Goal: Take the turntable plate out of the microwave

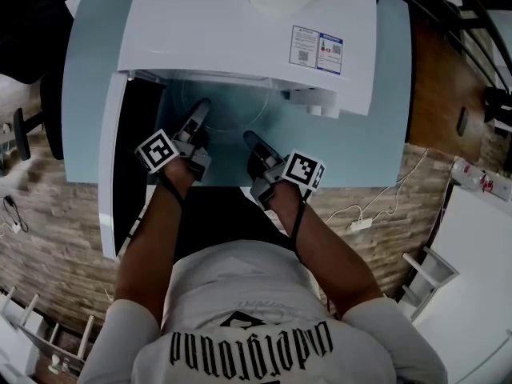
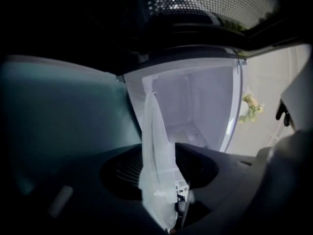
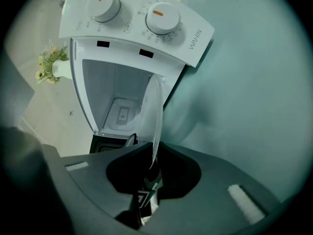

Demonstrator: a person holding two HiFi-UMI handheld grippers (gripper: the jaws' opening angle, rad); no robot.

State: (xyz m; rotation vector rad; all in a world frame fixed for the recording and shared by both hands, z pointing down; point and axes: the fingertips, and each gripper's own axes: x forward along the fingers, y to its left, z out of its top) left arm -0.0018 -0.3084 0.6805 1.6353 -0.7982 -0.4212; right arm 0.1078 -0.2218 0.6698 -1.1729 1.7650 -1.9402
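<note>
Pale-blue table point(image 1: 376, 134), microwave point(image 1: 240, 22) door open, cavity beyond both tools' tips. Turntable plate point(image 1: 228, 114) judged clear of the cavity. Right gripper point(image 1: 254, 144) pinches its rim; left gripper point(image 1: 200, 112) gapes wide, rim loose between its jaws. Remaining: set it down.

Pale blue table point(image 1: 90, 94), brown patterned floor point(image 1: 48, 250) (white cable point(image 1: 398, 187) trailing)
</note>
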